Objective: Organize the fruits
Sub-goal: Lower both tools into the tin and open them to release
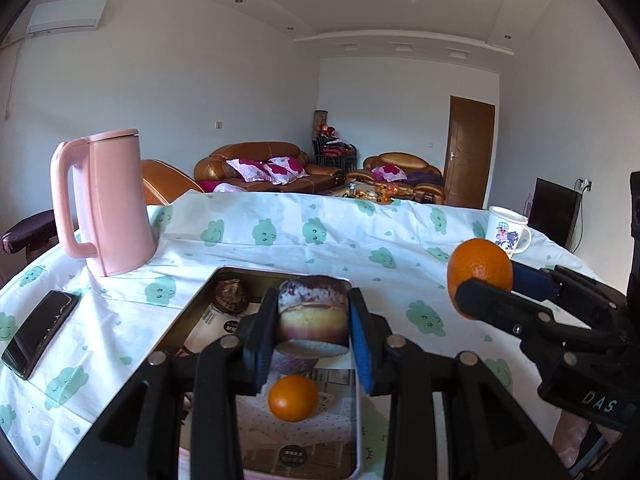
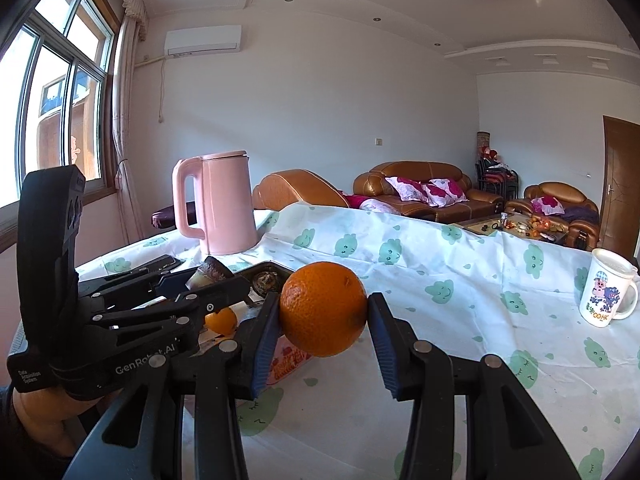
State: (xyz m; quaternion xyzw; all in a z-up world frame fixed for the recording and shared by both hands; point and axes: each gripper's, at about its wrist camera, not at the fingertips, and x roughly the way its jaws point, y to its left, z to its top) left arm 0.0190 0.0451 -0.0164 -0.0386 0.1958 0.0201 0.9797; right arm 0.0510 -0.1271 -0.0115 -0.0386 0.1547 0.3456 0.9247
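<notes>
My left gripper (image 1: 314, 320) is shut on a purple-skinned cut fruit piece (image 1: 312, 312) and holds it above a shiny rectangular metal tray (image 1: 200, 304). In the tray lie a small orange (image 1: 293, 398) and a dark brown fruit (image 1: 231, 294). My right gripper (image 2: 323, 320) is shut on a large orange (image 2: 323, 308) and holds it above the table, to the right of the tray. In the left wrist view the right gripper (image 1: 486, 280) and its orange (image 1: 478, 266) show at the right. In the right wrist view the left gripper (image 2: 208, 284) shows at the left.
The table wears a white cloth (image 1: 304, 240) with green cloud prints. A pink kettle (image 1: 106, 204) stands at the back left, a black phone (image 1: 40, 332) at the left edge, a white cartoon mug (image 2: 608, 292) at the right. Sofas stand beyond.
</notes>
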